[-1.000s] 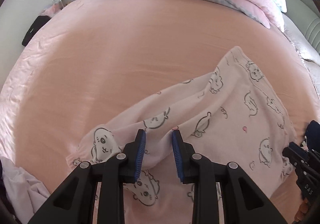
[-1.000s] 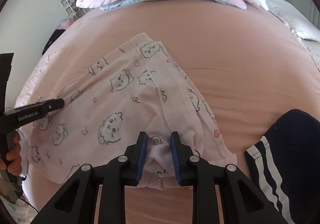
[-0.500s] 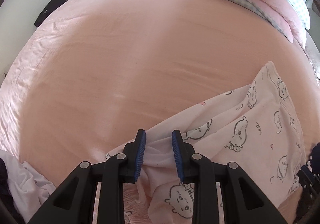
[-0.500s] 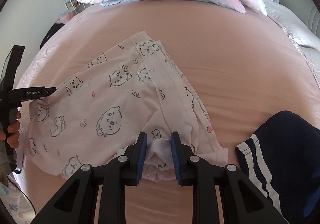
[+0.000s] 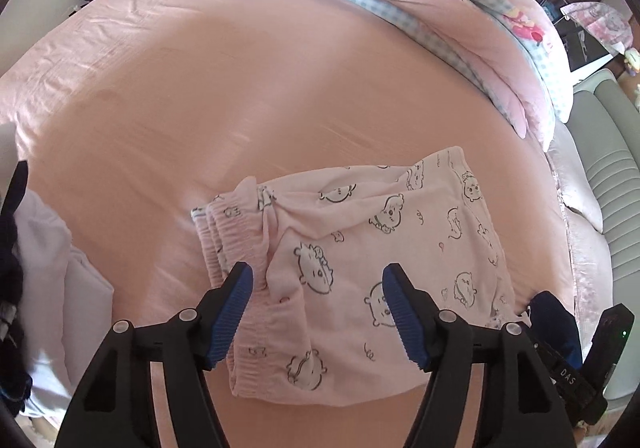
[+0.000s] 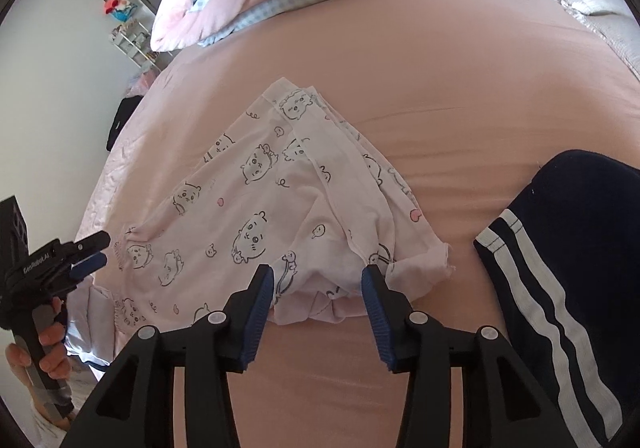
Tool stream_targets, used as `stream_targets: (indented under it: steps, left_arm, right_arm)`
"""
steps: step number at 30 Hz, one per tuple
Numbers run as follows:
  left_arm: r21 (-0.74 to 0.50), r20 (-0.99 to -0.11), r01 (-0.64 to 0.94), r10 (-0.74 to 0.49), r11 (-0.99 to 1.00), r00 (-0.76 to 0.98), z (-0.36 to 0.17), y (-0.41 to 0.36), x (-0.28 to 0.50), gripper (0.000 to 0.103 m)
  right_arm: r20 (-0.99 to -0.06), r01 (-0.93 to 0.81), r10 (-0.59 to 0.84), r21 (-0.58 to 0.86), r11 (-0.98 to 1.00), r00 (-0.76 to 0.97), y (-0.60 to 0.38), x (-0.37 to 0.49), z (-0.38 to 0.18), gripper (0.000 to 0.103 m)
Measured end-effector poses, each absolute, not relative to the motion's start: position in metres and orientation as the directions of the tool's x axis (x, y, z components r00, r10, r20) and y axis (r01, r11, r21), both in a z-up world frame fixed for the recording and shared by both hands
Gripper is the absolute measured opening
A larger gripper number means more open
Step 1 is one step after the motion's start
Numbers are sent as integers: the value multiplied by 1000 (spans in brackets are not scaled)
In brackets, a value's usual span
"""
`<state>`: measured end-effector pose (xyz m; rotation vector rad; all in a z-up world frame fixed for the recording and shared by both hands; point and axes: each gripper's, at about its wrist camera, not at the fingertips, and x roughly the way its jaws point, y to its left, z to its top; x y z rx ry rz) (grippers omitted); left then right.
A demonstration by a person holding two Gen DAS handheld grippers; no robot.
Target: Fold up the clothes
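Left wrist view: left gripper, jaws just opened and standing apart above the printed pink garment, pads clear of the cloth. Garment lies folded on the pink bed sheet; gathered waistband toward the left. White clothing at left edge; quilt at far end.

Right wrist view: right gripper, jaws just opened, apart, the garment's near edge lying between them unclamped. Navy striped garment lies at right, apart from it.

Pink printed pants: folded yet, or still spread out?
Folded. The pink printed pants lie doubled on the bed, waistband layers stacked at one end, both grippers open above them.
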<state>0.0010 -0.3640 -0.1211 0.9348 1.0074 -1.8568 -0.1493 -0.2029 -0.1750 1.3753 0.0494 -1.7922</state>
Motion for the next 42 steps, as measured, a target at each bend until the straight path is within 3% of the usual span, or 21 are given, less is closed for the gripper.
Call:
stream_targets:
  steps: [8,15,22,26,35,42]
  left_arm:
    - [-303,-872,902,-291,-309,-393,-139,-341,29,66]
    - [-398,-849,875,-252,-276,-465,-149,-314,54,66]
    - [-427,-864,873,-180,-236,-471,-176,-289,61,66]
    - [-438,-848,866,-211,-240,-487,-176,-280,64,66]
    - [-504,-802,844,-263,-186,-537,-183,-282,74,66]
    - [-513,-784,837,-294,-191,-547,-184,-283,68,75]
  right_arm:
    - [-747,550,-662,578,-603,59,-198,-136,-180,62]
    - [-754,532,-645,601,-596,129,-203,-122,-199,62]
    - [-723,369,-683,665,-649,103,-186,-136,-220,62]
    - [-672,274,-733,727,-629,101,-176,-142,-227,62]
    - [-658,306,-753,722,-621,24,-168,-139,-227,62]
    - [-632,263,-775,749,-608,8,-164,-144,-229,62]
